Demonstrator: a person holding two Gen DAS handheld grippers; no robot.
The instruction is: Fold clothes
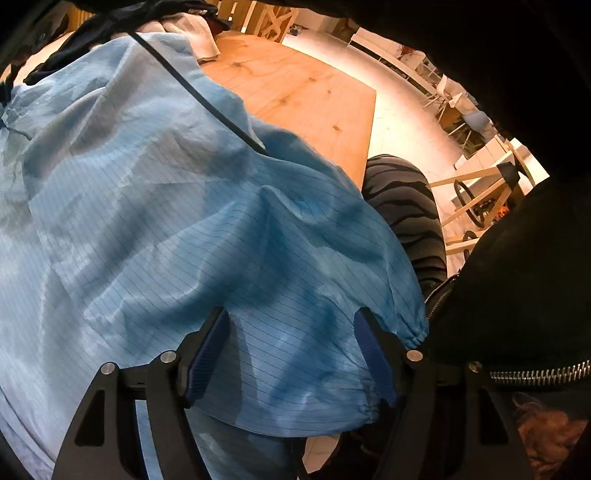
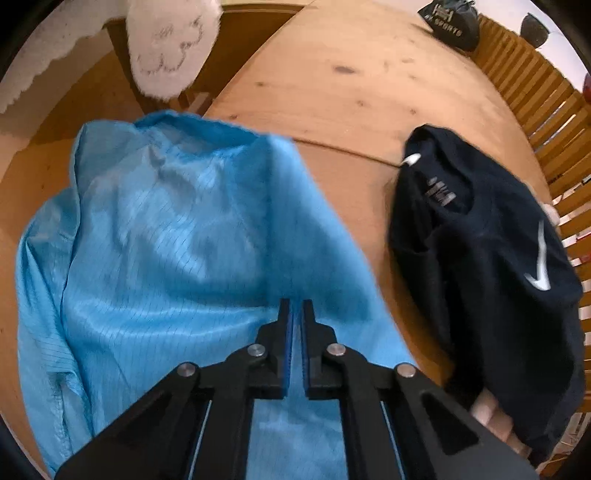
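Observation:
A light blue pinstriped garment (image 1: 166, 221) lies crumpled over the wooden table (image 1: 303, 92). Its elastic sleeve cuff (image 1: 413, 332) hangs near the table's edge. My left gripper (image 1: 291, 314) is open wide just above that sleeve, with the fabric lying under and between the fingers but not pinched. In the right wrist view the same blue garment (image 2: 166, 240) is spread on the table (image 2: 351, 92). My right gripper (image 2: 296, 302) is shut over it, pads nearly together, and I see no cloth between them. A navy shirt (image 2: 480, 258) lies to the right.
A person's striped trouser leg (image 1: 406, 206) and black zipped jacket (image 1: 517, 295) stand at the table's edge. A white fluffy item (image 2: 170, 48) hangs at the far side, a dark bag (image 2: 452, 22) sits at the back, and a slatted wooden rail (image 2: 535, 110) borders the right.

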